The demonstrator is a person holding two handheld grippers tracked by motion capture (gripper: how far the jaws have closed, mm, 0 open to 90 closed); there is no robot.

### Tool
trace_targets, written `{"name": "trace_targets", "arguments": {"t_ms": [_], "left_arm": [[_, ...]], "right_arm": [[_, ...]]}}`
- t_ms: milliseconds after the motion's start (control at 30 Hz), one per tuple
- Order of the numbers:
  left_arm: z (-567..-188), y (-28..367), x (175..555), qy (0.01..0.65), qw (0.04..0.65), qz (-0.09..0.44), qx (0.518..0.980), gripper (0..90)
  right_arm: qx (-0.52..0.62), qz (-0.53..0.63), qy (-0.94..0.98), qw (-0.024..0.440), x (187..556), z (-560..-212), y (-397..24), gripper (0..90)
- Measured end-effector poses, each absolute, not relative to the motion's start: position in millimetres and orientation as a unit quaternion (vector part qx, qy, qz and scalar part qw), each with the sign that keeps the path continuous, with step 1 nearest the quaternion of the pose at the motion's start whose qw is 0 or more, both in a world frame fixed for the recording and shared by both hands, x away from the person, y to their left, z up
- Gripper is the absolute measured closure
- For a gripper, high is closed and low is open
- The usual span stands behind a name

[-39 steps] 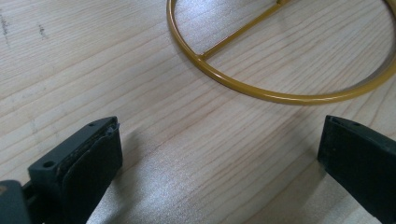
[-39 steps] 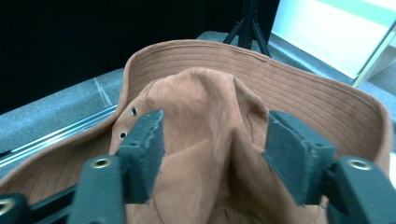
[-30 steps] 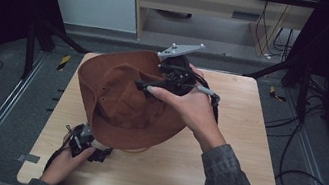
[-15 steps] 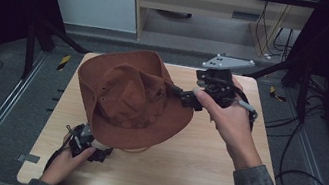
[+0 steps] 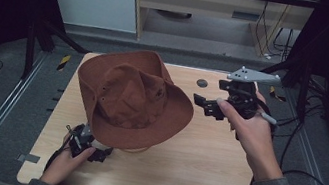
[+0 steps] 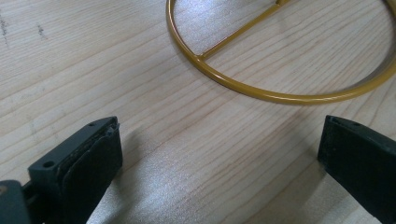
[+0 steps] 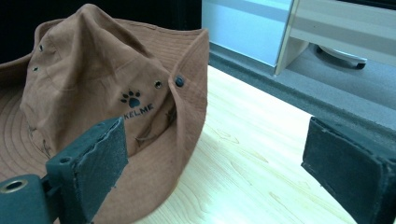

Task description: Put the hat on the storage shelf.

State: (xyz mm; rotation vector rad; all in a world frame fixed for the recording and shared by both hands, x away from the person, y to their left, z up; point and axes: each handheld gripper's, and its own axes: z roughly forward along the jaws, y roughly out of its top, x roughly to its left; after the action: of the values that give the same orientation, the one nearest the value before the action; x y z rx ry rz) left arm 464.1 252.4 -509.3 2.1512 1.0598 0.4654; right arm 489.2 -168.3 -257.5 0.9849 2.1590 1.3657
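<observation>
- Resting our left gripper point(image 5: 88, 143) low at the table's point(image 5: 198, 179) near edge, we keep its jaws wide apart on nothing, a gold wire ring point(image 6: 280, 95) just ahead.
- Our right gripper point(image 5: 211, 105), jaws just spread to their widest, holds nothing beside the brown hat point(image 5: 133, 97), mid-table.
</observation>
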Motion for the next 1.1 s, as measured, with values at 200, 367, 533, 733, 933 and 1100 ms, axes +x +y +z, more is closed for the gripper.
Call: {"name": "trace_targets", "arguments": {"t_ms": [200, 367, 533, 733, 933, 1100], "left_arm": [[-509, 252, 464, 0.408, 0.341, 0.178, 0.828, 0.0], [-509, 252, 464, 0.408, 0.341, 0.178, 0.828, 0.0], [-509, 252, 464, 0.408, 0.341, 0.178, 0.828, 0.0], [-509, 252, 464, 0.409, 0.341, 0.178, 0.828, 0.0], [-509, 252, 464, 0.409, 0.341, 0.178, 0.828, 0.0], [-509, 252, 463, 0.409, 0.341, 0.179, 0.827, 0.0]], "right_arm": [[0.36, 0.489, 0.765, 0.216, 483, -262, -183, 6.7], [0.371, 0.48, 0.761, 0.229, 475, -272, -200, 6.9], [0.381, 0.479, 0.755, 0.235, 467, -282, -216, 7.0], [0.412, 0.468, 0.748, 0.226, 459, -326, -233, 8.4], [0.43, 0.453, 0.754, 0.206, 458, -367, -239, 8.6], [0.443, 0.43, 0.763, 0.192, 459, -406, -242, 8.1]]}}
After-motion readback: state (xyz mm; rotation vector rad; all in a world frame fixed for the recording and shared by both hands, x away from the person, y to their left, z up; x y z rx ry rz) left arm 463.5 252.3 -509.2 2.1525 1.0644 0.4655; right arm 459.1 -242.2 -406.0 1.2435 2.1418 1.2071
